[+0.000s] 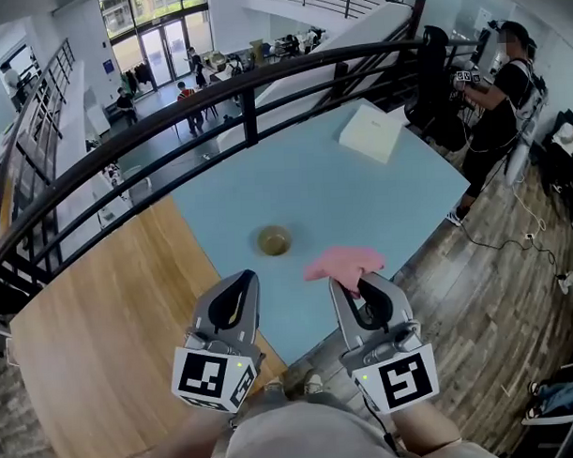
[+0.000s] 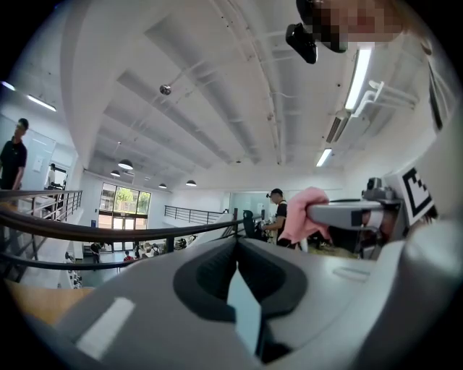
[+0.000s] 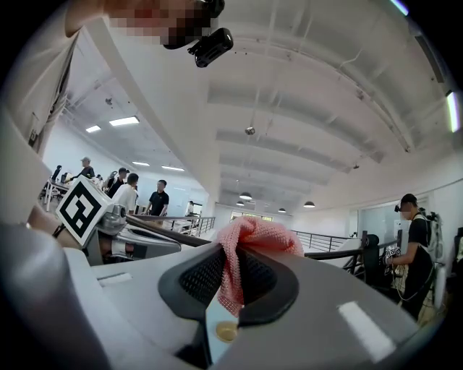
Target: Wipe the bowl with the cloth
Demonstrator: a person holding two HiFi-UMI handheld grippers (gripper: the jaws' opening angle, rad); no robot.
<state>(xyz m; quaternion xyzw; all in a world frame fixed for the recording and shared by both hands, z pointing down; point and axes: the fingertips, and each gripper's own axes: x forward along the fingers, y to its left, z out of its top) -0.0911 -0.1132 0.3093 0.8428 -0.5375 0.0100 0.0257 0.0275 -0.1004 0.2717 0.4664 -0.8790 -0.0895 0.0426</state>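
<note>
With the right gripper [image 1: 348,285] pinches the pink cloth [image 1: 344,263] above the blue table [image 1: 360,197], holds the left gripper [image 1: 243,279] pressed together, empty, near the small bowl [image 1: 274,240].

the cloth [image 3: 255,235] is open mesh, the right hand-held gripper [image 3: 230,253] matt grey plastic, the table [image 1: 361,202] smooth beside grained wood [image 1: 102,314].

Bright even light from ceiling strips [image 2: 359,76]; heavy fisheye warp, dark vignetted corners.
</note>
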